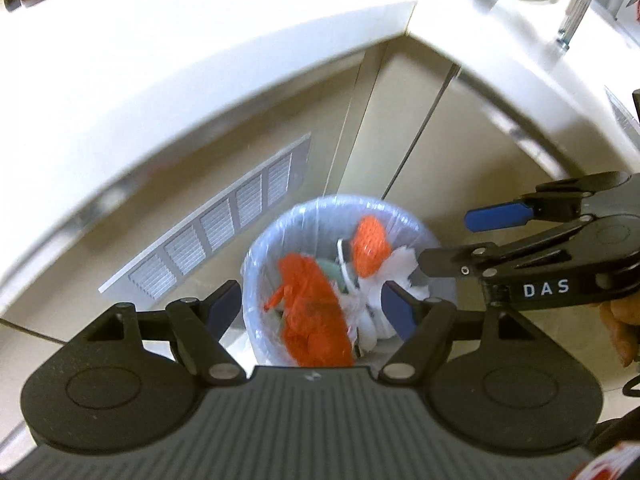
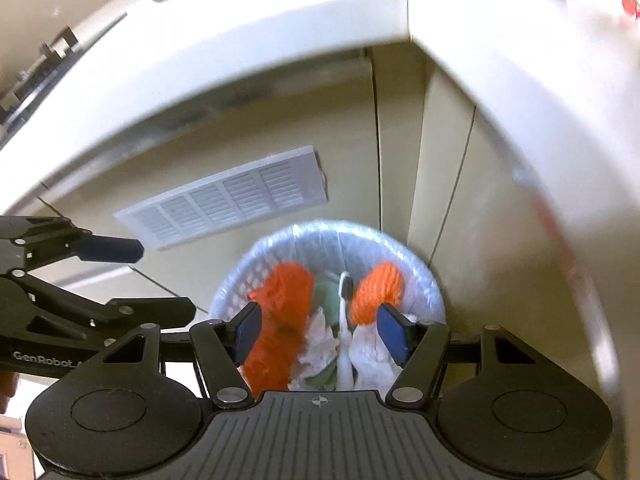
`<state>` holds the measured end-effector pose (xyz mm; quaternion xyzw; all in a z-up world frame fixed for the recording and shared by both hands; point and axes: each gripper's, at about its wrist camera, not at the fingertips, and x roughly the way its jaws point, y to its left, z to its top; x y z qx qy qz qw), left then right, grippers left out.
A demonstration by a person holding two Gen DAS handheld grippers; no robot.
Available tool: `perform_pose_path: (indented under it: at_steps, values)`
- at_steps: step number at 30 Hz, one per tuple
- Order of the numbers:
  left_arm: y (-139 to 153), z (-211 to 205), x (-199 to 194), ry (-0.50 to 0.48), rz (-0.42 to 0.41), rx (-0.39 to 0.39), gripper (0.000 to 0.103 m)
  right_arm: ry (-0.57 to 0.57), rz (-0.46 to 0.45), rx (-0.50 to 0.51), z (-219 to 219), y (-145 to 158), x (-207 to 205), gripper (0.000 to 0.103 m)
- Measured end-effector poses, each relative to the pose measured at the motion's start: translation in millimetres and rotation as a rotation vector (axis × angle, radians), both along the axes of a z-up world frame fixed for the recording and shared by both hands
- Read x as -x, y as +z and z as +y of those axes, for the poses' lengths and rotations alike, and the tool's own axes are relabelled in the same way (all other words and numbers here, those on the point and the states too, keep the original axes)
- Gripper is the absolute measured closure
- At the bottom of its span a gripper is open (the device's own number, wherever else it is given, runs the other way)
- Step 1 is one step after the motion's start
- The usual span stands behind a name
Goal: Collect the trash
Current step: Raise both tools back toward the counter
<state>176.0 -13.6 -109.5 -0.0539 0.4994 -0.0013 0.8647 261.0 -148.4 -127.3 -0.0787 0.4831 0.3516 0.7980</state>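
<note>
Beige cabinet fronts (image 2: 280,120) beneath a white countertop (image 1: 200,40) fill the background, with a white slatted vent (image 2: 224,204) at centre left. A round white bin lined with clear plastic (image 2: 434,280) is seen at lower centre, holding two orange net bags (image 2: 280,320), crumpled white tissue (image 2: 320,340) and a white stick-like item (image 2: 344,340). The left gripper (image 1: 310,310) and the right gripper (image 2: 320,330) are held above the bin, jaws apart, nothing between the blue pads (image 2: 392,334).

bin (image 1: 256,264): near rim hidden behind left gripper (image 1: 310,306) body
trash (image 2: 320,332): lower layers buried, green item (image 2: 326,300) unidentifiable
counter (image 1: 200,40): motion-blurred, items on top too smeared to name
hand (image 1: 624,328): cut off at right edge
right gripper (image 2: 320,330): rear cropped by frame bottom
</note>
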Motion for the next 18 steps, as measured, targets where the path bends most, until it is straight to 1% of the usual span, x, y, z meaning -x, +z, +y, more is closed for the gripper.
perform_pose_path:
  at_steps: [3,5,10,14,18]
  values:
    - [18,-3,2,-0.006,-0.046,-0.005,0.029,-0.004,-0.032,-0.033,-5,22,3,0.039]
    - [31,-4,2,-0.015,-0.073,0.005,0.029,-0.004,-0.067,-0.070,-11,40,6,0.039]
    - [63,-6,-1,-0.021,-0.156,0.018,0.029,-0.030,-0.205,-0.141,-28,86,9,0.039]
    - [86,-8,-13,-0.019,-0.224,0.023,0.029,-0.101,-0.306,-0.140,-42,115,2,0.039]
    - [106,-15,-29,-0.020,-0.290,0.015,0.029,-0.217,-0.365,-0.125,-55,139,-16,0.038]
